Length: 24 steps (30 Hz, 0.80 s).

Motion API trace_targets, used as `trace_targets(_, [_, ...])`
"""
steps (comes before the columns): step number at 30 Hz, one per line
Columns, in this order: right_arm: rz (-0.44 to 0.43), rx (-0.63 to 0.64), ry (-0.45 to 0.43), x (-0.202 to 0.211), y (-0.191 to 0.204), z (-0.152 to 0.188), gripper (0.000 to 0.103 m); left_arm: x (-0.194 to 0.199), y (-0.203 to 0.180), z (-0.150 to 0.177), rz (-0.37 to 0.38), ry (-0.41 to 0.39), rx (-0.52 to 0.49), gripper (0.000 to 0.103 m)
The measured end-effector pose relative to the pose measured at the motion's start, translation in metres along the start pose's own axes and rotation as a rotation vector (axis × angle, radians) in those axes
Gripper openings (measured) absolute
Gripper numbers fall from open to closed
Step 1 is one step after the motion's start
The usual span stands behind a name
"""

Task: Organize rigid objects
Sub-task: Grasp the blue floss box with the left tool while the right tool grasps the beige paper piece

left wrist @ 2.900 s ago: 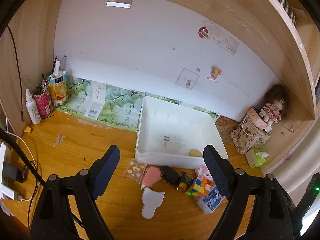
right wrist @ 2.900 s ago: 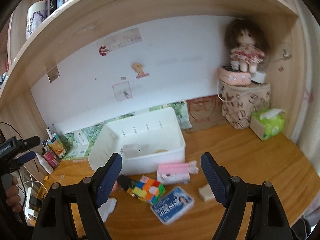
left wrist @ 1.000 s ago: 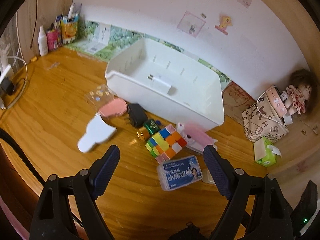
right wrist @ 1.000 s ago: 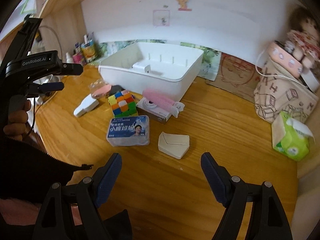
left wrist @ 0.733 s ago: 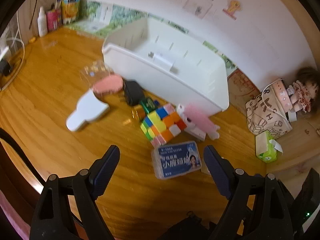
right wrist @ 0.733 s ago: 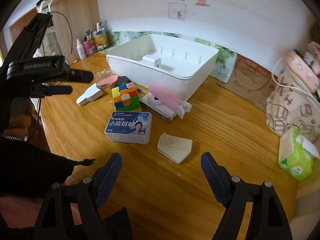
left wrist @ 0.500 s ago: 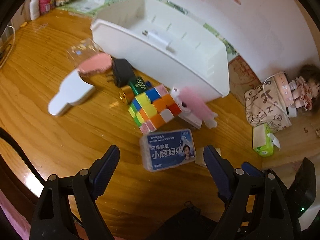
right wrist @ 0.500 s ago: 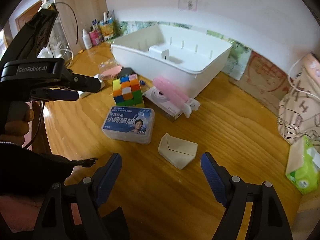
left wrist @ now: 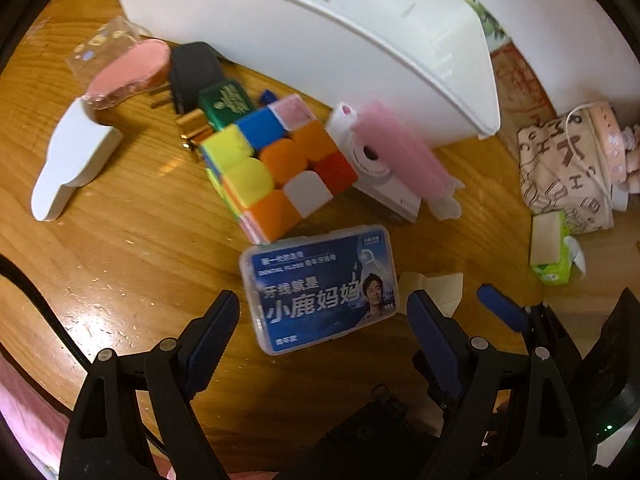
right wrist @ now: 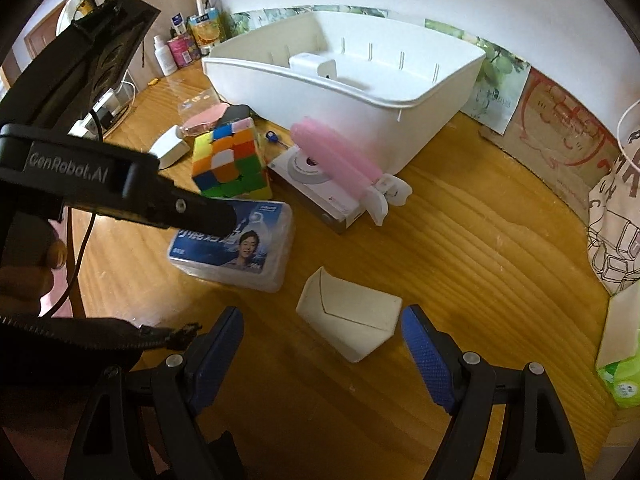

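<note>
The clutter you're sorting is all loose on the wooden desk (right wrist: 480,240), bunched right in front of the white bin (right wrist: 360,92). The blue floss box (left wrist: 320,286) lies flat nearest you, label up, with the puzzle cube (left wrist: 276,168) just behind it and a pink-and-white gadget (left wrist: 392,168) against the bin wall.

Your left gripper (left wrist: 322,334) is angled down over the floss box with its tongs apart and holding nothing. The box sits between the fingertip lines, so that looks like your first pick. Your right gripper (right wrist: 322,344) is also spread wide and empty, lined up on the small cream wedge (right wrist: 352,312), which lies apart from the pile.

The bin has its open top facing up and close by, probably so each drop is a short carry.
</note>
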State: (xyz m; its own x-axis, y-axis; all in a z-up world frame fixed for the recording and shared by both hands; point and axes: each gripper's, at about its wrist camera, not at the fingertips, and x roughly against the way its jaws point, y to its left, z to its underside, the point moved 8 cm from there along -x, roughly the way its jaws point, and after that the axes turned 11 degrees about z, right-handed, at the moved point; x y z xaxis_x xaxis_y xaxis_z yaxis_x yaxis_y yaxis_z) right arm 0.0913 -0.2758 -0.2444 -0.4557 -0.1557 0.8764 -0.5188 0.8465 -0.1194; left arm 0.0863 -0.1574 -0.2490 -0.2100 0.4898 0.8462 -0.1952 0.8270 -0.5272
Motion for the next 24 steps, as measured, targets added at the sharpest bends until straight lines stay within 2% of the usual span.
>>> trace_targets(13, [0.004, -0.038, 0.046, -0.024, -0.009, -0.001, 0.082, -0.027, 0.002, -0.003, -0.100, 0.097, 0.073, 0.090])
trace_targets(24, [-0.005, -0.052, 0.079, -0.036, -0.014, 0.001, 0.082, -0.045, -0.003, -0.011, -0.131, 0.133, 0.120, 0.097])
